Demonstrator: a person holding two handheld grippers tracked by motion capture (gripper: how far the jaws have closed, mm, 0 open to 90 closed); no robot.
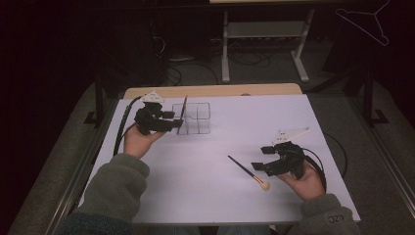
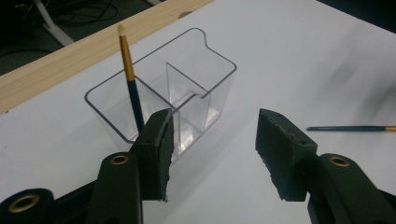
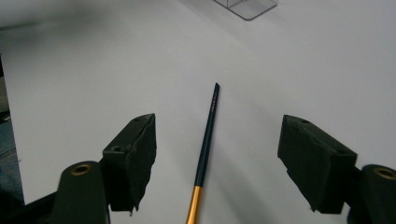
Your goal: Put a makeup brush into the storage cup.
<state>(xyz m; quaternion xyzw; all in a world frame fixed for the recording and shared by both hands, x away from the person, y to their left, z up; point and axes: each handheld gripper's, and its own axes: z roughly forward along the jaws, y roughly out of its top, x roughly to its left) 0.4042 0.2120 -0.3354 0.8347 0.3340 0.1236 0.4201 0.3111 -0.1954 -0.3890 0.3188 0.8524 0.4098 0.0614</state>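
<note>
A clear plastic organizer [image 1: 200, 119] with several compartments stands on the white table top [image 1: 220, 142]. A dark-handled brush [image 1: 183, 108] with a gold ferrule leans upright in its left compartment, bristles up. My left gripper [image 1: 175, 120] is just left of the organizer, open with nothing between its pads. In the left gripper view the organizer [image 2: 219, 60] and the standing brush [image 2: 132, 84] lie just beyond the gripper [image 2: 212, 144]. A second brush [image 1: 247, 171] lies flat near my right gripper [image 1: 263, 157]. In the right gripper view this brush [image 3: 208, 135] lies between the open gripper [image 3: 217, 154], untouched.
A wooden strip [image 1: 210, 91] runs along the table's far edge. Beyond it are a dark floor, cables and a white stand [image 1: 264, 44]. The second brush [image 2: 350, 128] also shows far right in the left gripper view. An organizer corner [image 3: 247, 7] is at the top of the right gripper view.
</note>
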